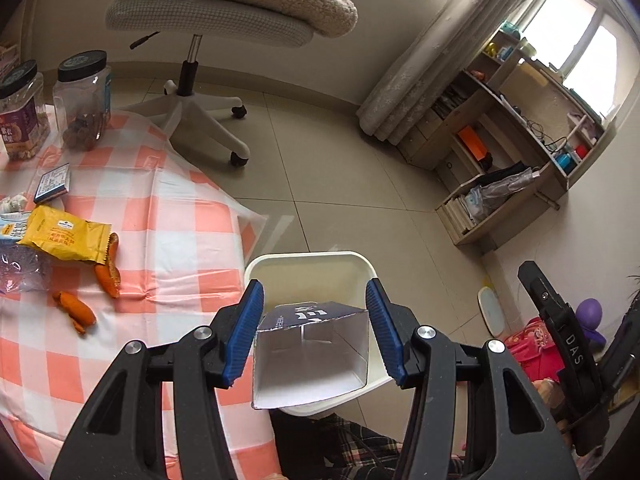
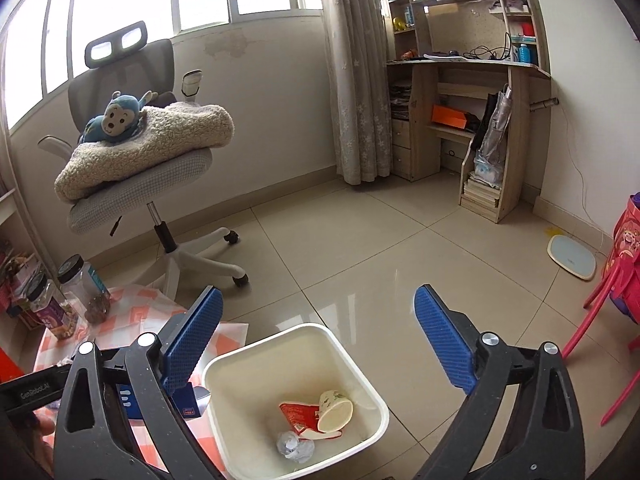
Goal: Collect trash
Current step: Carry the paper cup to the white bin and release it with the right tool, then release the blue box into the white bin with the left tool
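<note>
So there's a low table (image 1: 132, 208) sitting here under an orange-and-white checked cloth, and quite a bit is lying on it. Two clear jars with black lids (image 1: 82, 100) are standing at the far end, one with a purple label (image 1: 20, 112). A small blue box (image 1: 53, 182) is lying flat nearer the middle, and a yellow snack wrapper (image 1: 66, 236) is resting by some orange peel pieces (image 1: 74, 308). The tiled floor (image 2: 360, 248) is carrying a white bin (image 2: 296, 400) right beside the table, plus an office chair (image 2: 160, 184), a corner desk (image 2: 472, 120) and a bathroom scale (image 2: 571, 257).
</note>
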`<action>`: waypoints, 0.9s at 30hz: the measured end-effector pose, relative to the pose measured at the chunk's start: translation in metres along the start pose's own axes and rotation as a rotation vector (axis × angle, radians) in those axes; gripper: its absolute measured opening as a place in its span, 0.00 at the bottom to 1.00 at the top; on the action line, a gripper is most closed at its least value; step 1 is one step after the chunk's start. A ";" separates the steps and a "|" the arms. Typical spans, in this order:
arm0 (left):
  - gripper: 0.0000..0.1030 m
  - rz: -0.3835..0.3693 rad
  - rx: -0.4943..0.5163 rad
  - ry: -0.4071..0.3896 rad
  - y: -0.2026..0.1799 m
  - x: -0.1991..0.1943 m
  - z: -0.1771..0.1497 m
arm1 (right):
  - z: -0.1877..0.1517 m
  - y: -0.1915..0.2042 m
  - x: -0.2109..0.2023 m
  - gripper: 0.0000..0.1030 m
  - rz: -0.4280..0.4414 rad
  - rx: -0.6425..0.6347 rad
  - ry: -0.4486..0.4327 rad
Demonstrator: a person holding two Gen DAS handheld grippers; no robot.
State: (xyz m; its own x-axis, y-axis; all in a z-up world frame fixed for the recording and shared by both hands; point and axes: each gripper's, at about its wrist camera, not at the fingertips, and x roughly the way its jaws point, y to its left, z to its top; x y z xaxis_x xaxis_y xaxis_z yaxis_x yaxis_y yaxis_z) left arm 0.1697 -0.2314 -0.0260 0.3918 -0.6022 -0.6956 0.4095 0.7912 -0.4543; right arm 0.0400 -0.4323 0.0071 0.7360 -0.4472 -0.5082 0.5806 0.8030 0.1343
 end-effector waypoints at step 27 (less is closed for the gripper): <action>0.93 0.586 0.140 -0.464 0.048 -0.086 -0.002 | -0.030 0.107 -0.011 0.93 0.021 -0.215 -0.076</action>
State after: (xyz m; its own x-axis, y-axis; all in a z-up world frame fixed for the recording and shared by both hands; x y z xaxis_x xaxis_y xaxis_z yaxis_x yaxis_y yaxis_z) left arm 0.1540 -0.1414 0.0104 0.8712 -0.0948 -0.4817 0.1158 0.9932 0.0139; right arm 0.0840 -0.3300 0.0017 0.7762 -0.4510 -0.4406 0.4832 0.8744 -0.0440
